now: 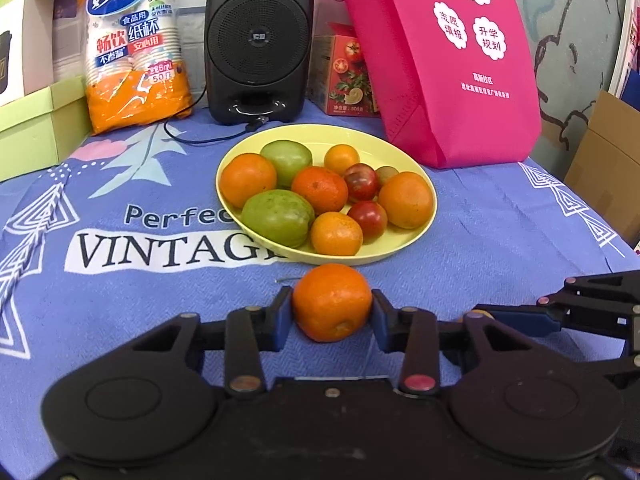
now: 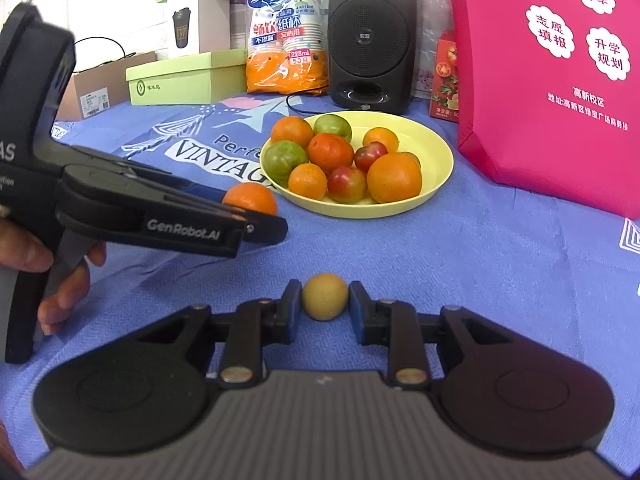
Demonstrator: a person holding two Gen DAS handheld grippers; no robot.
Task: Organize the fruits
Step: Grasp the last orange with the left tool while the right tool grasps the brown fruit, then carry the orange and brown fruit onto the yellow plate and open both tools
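A yellow plate (image 1: 404,240) on the blue cloth holds several oranges, green fruits and red tomatoes; it also shows in the right wrist view (image 2: 434,148). My left gripper (image 1: 332,306) is shut on an orange (image 1: 331,300) just in front of the plate's near rim; the same orange shows in the right wrist view (image 2: 250,199) at that gripper's tip. My right gripper (image 2: 325,300) has its pads at both sides of a small yellow fruit (image 2: 325,296), low over the cloth, to the right of the left gripper.
Behind the plate stand a black speaker (image 1: 258,40), an orange pack of paper cups (image 1: 134,48), a pink bag (image 1: 444,56) and a red tomato box (image 1: 344,76). Green boxes (image 2: 188,76) line the left side. A black cable (image 1: 208,138) lies near the plate.
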